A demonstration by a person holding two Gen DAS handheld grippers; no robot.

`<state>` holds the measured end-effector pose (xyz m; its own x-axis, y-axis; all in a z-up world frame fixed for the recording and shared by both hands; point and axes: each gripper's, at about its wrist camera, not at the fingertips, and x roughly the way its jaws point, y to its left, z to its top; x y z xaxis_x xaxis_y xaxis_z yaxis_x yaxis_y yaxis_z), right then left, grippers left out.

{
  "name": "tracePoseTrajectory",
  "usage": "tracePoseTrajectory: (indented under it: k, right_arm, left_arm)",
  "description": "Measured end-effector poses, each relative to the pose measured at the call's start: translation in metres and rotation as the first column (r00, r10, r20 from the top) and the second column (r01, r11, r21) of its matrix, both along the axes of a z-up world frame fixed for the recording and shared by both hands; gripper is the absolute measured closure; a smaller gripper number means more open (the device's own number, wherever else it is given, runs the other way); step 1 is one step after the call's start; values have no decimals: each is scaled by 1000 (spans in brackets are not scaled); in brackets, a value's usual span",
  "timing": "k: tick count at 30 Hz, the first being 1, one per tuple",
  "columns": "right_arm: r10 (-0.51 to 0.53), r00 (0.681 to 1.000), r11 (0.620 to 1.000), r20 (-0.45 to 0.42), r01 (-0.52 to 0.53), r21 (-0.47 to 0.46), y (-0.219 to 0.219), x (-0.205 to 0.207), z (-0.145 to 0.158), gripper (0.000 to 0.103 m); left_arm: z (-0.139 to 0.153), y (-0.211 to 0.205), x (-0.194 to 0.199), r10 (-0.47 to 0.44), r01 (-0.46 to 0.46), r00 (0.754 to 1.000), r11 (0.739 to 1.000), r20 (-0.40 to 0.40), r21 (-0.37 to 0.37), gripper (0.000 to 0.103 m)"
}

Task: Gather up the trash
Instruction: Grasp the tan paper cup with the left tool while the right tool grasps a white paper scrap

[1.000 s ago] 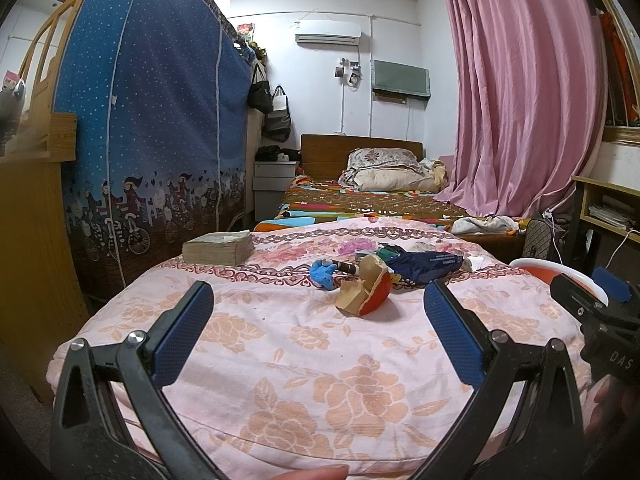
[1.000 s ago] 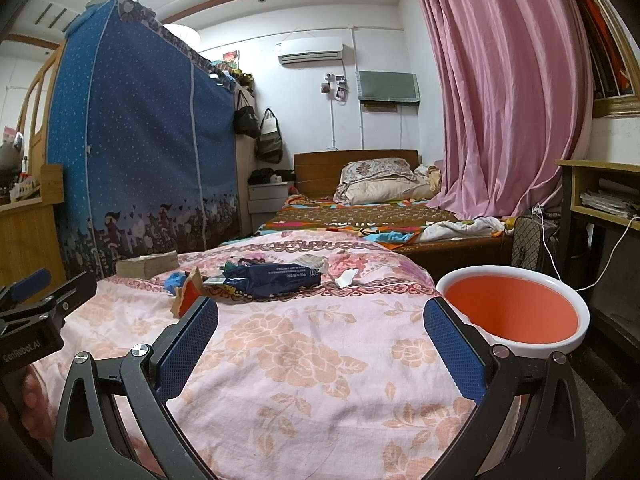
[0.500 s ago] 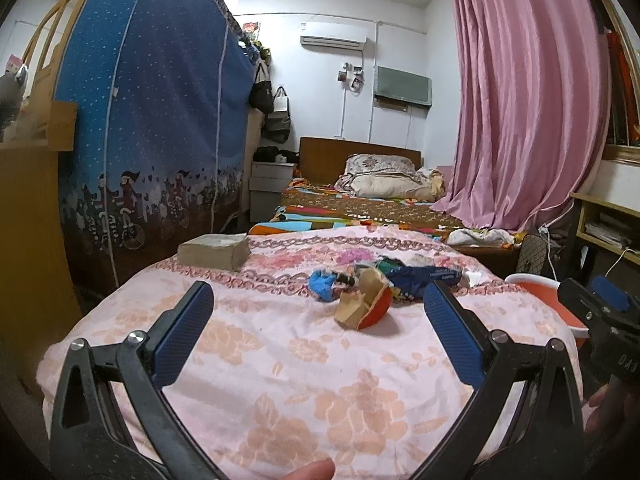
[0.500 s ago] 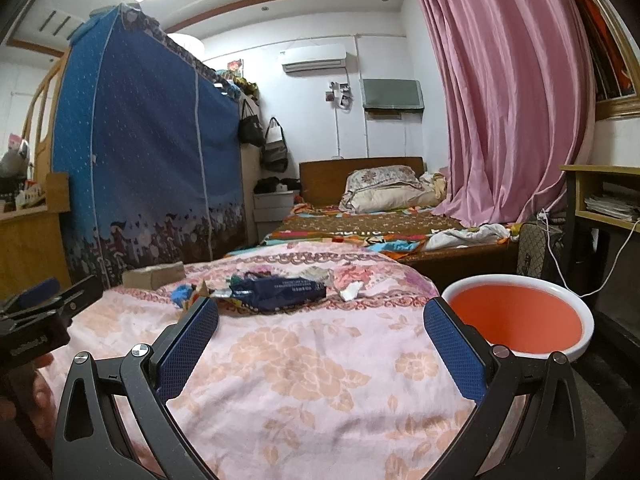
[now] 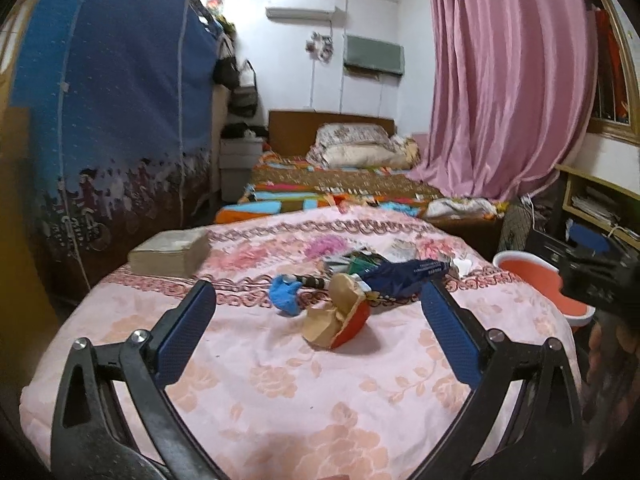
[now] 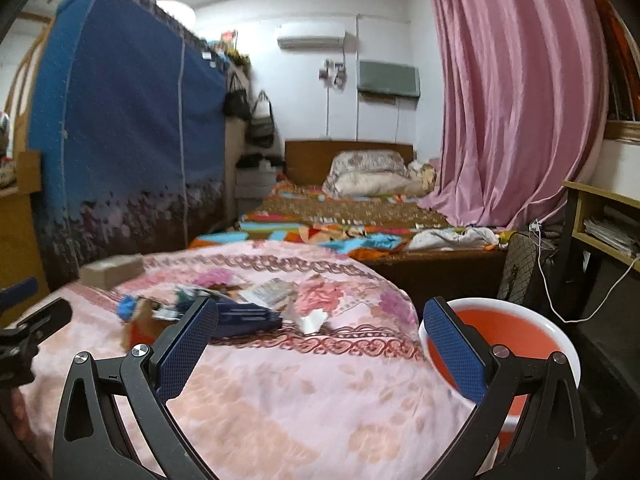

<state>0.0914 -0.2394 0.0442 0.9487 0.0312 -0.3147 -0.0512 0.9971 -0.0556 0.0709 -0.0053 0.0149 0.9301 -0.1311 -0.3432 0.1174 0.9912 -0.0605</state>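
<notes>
A small bedroom with white walls [image 5: 288,68]. An air conditioner [image 5: 300,13] is mounted high on the far wall, with a grey-green panel [image 5: 374,57] lower to its right. A long pink curtain [image 5: 508,80] covers the right side. On the left stands a tall blue fabric wardrobe [image 5: 116,100] with a cartoon print along its bottom; handbags [image 5: 240,88] hang beside it. Against the far wall is a bed with a wooden headboard [image 5: 296,130], pillows [image 5: 356,146] and a colourful patterned blanket [image 5: 328,188]. A white drawer unit [image 5: 240,164] sits next to it. A wooden shelf [image 6: 600,216] holding papers stands at the right edge. A bright ceiling light [image 6: 180,10] glows above the wardrobe.
</notes>
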Motion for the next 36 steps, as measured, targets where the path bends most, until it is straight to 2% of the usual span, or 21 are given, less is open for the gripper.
tracePoseTrajectory:
  k: [4, 6, 7, 9, 11, 13, 15, 18, 20, 22, 23, 30, 36]
  right_arm:
    - [35, 989, 999, -142, -33, 14, -5, 37, -5, 0]
    - [51, 974, 999, -222, -48, 18, -8, 55, -11, 0]
    - [51, 963, 999, -266, -51, 5, -8, 64, -15, 0]
    - [44, 941, 997, -335, -60, -38, -5, 79, -24, 1]
    - [46, 929, 995, -367, -77, -70, -1, 87, -30, 3]
    - [45, 920, 992, -389, -88, -93, 2, 95, -35, 11]
    - [57, 910, 991, -412, -102, -87, 3, 104, -39, 19]
    - [81, 893, 992, -444, -117, -54, 3, 118, -45, 24]
    - [93, 881, 992, -465, -121, -31, 0, 125, -49, 34]
    - [106, 872, 992, -478, -126, -10, -1, 132, -52, 50]
    - [113, 870, 992, -480, -130, -2, -1, 134, -52, 53]
    - [164, 869, 985, -467, -167, 34, 0, 133, -53, 89]
    - [188, 890, 982, -416, -179, 61, -4, 119, -48, 93]
  left_arm:
    - [-8, -6, 24, -24, 24, 994, 1000, -106, -2, 27]
    - [-14, -8, 39, -45, 45, 982, 999, -185, -5, 34]
    - [-17, -9, 43, -49, 49, 977, 999, -209, -8, 40]
    - [-25, -11, 54, -63, 60, 960, 998, -273, -19, 44]
    - [-29, -11, 59, -68, 64, 950, 998, -306, -24, 47]
    - [-30, -12, 62, -72, 67, 945, 997, -318, -28, 50]
    - [-31, -12, 65, -75, 68, 941, 997, -330, -34, 55]
    - [-35, -10, 68, -97, 83, 929, 995, -356, -55, 66]
    - [-36, -9, 69, -118, 99, 925, 993, -361, -70, 70]
    - [-35, -12, 66, -126, 110, 928, 992, -352, -65, 76]
    - [-35, -12, 65, -130, 116, 928, 991, -349, -62, 78]
    - [-32, -23, 55, -131, 142, 945, 990, -299, 14, 97]
    - [-25, -21, 47, -149, 153, 960, 988, -239, 0, 102]
